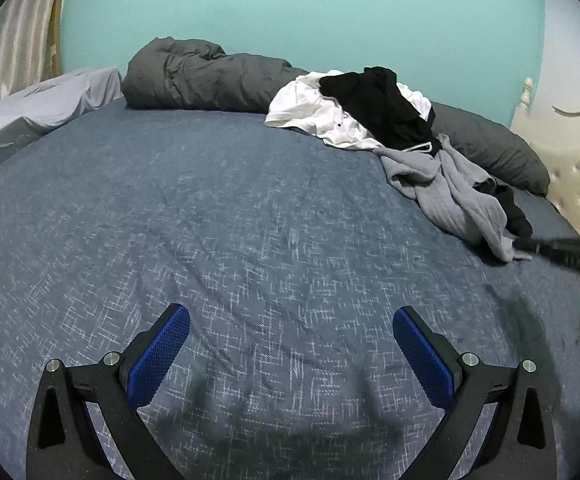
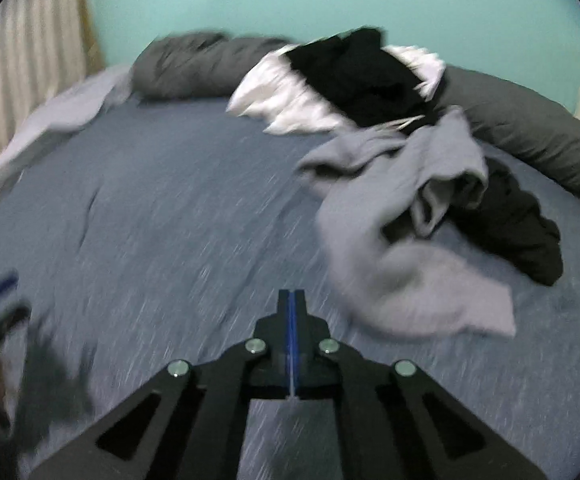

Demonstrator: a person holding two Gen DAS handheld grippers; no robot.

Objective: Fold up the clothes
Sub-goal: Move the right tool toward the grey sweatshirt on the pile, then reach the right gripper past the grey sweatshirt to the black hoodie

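A heap of clothes lies at the far right of the bed: a white garment (image 1: 314, 112) (image 2: 290, 108), a black one (image 1: 386, 104) (image 2: 362, 72) on top of it, a crumpled grey garment (image 1: 450, 196) (image 2: 410, 260) in front, and another black piece (image 1: 510, 208) (image 2: 510, 224) beside that. My left gripper (image 1: 292, 310) hangs open over bare sheet, well short of the heap. My right gripper (image 2: 291, 294) is shut with nothing visible between its pads, its tips just left of the grey garment's near edge. The right wrist view is motion-blurred.
The bed has a blue patterned sheet (image 1: 210, 220) (image 2: 170, 220). A rolled dark grey duvet (image 1: 194, 76) (image 2: 194, 64) runs along the teal wall. A pale pillow (image 1: 42, 108) lies far left near a curtain (image 1: 6, 52). A tufted white headboard (image 1: 566, 184) stands at the right.
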